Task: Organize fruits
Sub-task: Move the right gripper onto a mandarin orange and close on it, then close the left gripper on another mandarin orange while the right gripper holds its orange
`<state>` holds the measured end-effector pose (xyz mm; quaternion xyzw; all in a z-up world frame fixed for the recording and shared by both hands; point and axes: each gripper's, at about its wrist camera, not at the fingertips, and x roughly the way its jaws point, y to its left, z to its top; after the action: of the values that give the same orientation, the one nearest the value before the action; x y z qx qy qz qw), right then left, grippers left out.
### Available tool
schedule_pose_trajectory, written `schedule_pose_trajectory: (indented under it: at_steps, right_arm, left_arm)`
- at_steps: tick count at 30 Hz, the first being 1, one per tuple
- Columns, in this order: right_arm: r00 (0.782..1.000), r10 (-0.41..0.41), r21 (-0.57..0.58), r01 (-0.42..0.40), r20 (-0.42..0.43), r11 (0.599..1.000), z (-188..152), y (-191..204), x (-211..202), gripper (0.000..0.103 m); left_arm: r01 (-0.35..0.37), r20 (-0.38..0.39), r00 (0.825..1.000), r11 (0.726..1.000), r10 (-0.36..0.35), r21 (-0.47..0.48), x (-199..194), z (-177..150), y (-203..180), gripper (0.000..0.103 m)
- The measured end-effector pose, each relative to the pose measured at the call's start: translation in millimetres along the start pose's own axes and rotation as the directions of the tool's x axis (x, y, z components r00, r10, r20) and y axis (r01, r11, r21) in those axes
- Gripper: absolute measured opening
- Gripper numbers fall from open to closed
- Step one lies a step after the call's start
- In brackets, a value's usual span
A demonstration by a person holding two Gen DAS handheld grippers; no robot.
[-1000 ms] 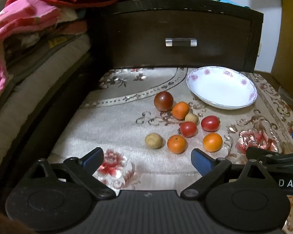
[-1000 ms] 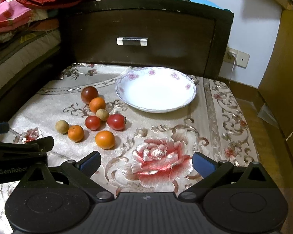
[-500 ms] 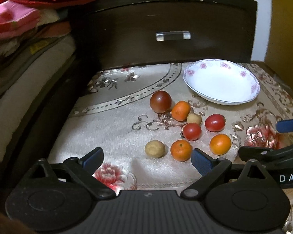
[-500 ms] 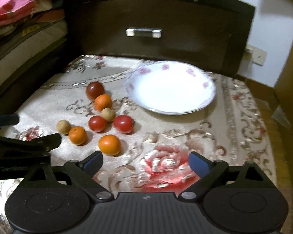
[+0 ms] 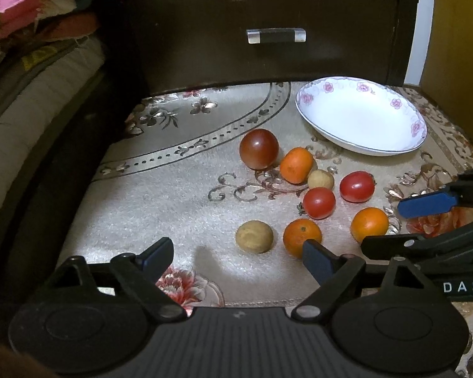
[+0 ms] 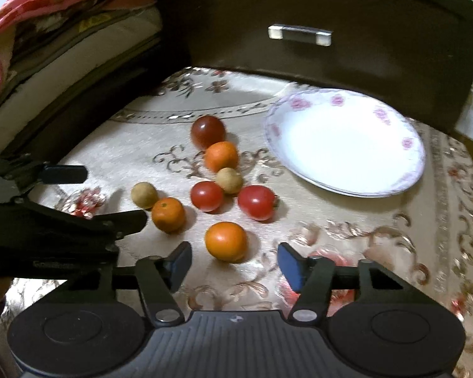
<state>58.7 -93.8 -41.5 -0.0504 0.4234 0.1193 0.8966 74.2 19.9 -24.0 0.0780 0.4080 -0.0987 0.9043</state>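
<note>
Floral beige cloth (image 5: 160, 195) covers the surface; behind it a dark wooden drawer front (image 5: 268, 25) with a metal handle (image 5: 276, 36), folded bedding (image 6: 47, 31) stacked left, white wall (image 5: 421, 31) at right.

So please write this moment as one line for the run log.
stage: approach | left gripper: closing, nothing between | right gripper: closing, nearest orange ahead | plate: holds no fruit

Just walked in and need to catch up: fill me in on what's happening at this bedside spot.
A person holds a gripper in each hand over fruit scattered on a floral cloth. Nothing is picked up yet, and the white floral plate is empty. The right gripper is closing just short of the nearest orange, not touching it. The left gripper, jaws wide and closing slightly, sits near a tan round fruit and another orange.
</note>
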Motion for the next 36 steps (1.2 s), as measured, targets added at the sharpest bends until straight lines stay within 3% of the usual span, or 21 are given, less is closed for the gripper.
schedule_pose_trajectory:
  at_steps: [5,15,18,30,36]
  right_arm:
    - [0.999,0.029,-0.015,-0.029,-0.031,0.999,4.7,-3.0,8.1,0.038]
    - [0.997,0.055,-0.066,-0.059,-0.058,0.996,8.4,-0.3,20.4,0.037]
    - [0.997,0.058,-0.068,-0.062,-0.059,0.996,8.5,-1.3,19.6,0.03]
    - [0.996,0.044,-0.031,-0.047,-0.072,0.998,7.4,-7.3,15.9,0.03]
    - [0.997,0.019,0.001,-0.019,-0.076,1.0,5.4,-17.3,12.2,0.03]
  left_arm:
    - [0.018,-0.015,1.0,0.999,-0.017,0.04,9.5,3.6,1.5,0.095]
    - [0.119,-0.037,0.992,0.993,-0.119,-0.011,19.0,11.1,12.5,0.092]
    - [0.134,-0.039,0.99,0.991,-0.134,-0.001,19.3,10.0,8.7,0.09]
    - [0.239,-0.005,0.971,0.971,-0.238,0.031,10.8,11.2,-1.4,0.079]
    - [0.25,0.026,0.967,0.964,-0.253,0.086,10.8,14.5,-14.6,0.076]
